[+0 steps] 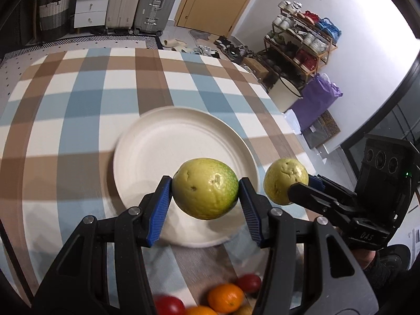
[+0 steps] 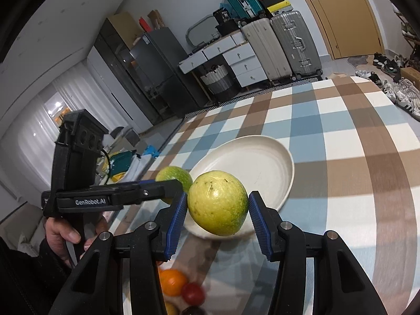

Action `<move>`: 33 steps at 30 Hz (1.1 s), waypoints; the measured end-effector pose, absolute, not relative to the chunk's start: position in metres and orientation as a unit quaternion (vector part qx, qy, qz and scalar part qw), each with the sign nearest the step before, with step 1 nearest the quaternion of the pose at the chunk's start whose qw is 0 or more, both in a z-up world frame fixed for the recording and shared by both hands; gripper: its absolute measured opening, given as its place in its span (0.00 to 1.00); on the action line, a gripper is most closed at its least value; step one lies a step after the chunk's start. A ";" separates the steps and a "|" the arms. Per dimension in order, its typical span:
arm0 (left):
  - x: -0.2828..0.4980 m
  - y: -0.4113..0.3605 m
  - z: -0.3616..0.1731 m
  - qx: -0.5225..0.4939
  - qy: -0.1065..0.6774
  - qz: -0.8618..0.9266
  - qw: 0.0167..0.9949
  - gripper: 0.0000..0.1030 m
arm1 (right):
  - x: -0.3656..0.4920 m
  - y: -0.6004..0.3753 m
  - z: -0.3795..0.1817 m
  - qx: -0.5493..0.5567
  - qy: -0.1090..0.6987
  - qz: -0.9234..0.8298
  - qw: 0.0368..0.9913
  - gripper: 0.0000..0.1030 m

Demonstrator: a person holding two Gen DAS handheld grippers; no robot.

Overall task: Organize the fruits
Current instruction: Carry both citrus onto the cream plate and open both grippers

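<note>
My left gripper (image 1: 205, 187) is shut on a yellow-green guava (image 1: 205, 187), held in the air over the near rim of a white plate (image 1: 162, 141). To its right in the left wrist view, the right gripper (image 1: 302, 186) grips a second guava (image 1: 281, 181). The right wrist view shows that second guava (image 2: 218, 203) pinched between blue pads (image 2: 177, 218), above the plate's near edge (image 2: 262, 162). The left gripper (image 2: 181, 186) and its guava (image 2: 178, 176) appear at the left there, held by a hand (image 2: 68, 233). The plate has nothing on it.
Loose oranges (image 1: 225, 298) and red fruits (image 1: 248, 282) lie on the checked tablecloth (image 1: 78, 92) below the grippers, also seen as an orange (image 2: 172, 282) and red fruit (image 2: 193, 292). Suitcases (image 2: 278, 44), drawers and a shoe rack (image 1: 302, 44) stand beyond the table.
</note>
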State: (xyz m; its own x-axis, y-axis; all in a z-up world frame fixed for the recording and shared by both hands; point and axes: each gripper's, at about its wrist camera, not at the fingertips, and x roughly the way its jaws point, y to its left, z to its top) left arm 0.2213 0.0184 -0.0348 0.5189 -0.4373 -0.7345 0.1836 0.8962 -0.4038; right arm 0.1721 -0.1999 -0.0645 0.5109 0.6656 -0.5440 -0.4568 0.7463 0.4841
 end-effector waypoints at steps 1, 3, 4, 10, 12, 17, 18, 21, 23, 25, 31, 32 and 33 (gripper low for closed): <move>0.229 0.021 -0.035 -0.141 0.457 -0.177 0.860 0.48 | 0.178 -0.199 -0.065 0.140 0.374 0.326 0.857 0.48; 0.242 0.023 -0.038 -0.143 0.458 -0.175 0.860 0.48 | 0.191 -0.197 -0.068 0.141 0.380 0.323 0.855 0.48; 0.248 0.024 -0.039 -0.142 0.460 -0.173 0.860 0.48 | 0.196 -0.197 -0.068 0.144 0.379 0.325 0.854 0.48; 0.279 0.022 -0.056 -0.150 0.464 -0.176 0.855 0.48 | 0.225 -0.189 -0.073 0.143 0.386 0.331 0.849 0.48; 0.285 0.020 -0.063 -0.153 0.468 -0.173 0.853 0.48 | 0.235 -0.185 -0.077 0.139 0.391 0.331 0.847 0.48; 0.300 0.019 -0.075 -0.159 0.475 -0.172 0.848 0.48 | 0.254 -0.182 -0.082 0.143 0.395 0.331 0.845 0.48; 0.302 0.019 -0.077 -0.161 0.477 -0.172 0.847 0.48 | 0.257 -0.181 -0.084 0.144 0.398 0.331 0.843 0.48; 0.309 0.020 -0.084 -0.164 0.481 -0.173 0.844 0.48 | 0.265 -0.177 -0.089 0.144 0.405 0.331 0.840 0.48; 0.312 0.021 -0.087 -0.169 0.481 -0.177 0.842 0.48 | 0.269 -0.175 -0.092 0.145 0.410 0.330 0.838 0.48; 0.317 0.023 -0.090 -0.177 0.480 -0.180 0.840 0.48 | 0.273 -0.173 -0.095 0.146 0.412 0.330 0.837 0.48; 0.325 0.024 -0.097 -0.184 0.484 -0.179 0.836 0.48 | 0.284 -0.169 -0.105 0.154 0.427 0.324 0.830 0.48; 0.326 0.024 -0.097 -0.182 0.483 -0.176 0.838 0.48 | 0.284 -0.169 -0.106 0.155 0.431 0.324 0.828 0.49; 0.326 0.025 -0.097 -0.184 0.482 -0.175 0.838 0.48 | 0.284 -0.168 -0.107 0.156 0.434 0.323 0.826 0.49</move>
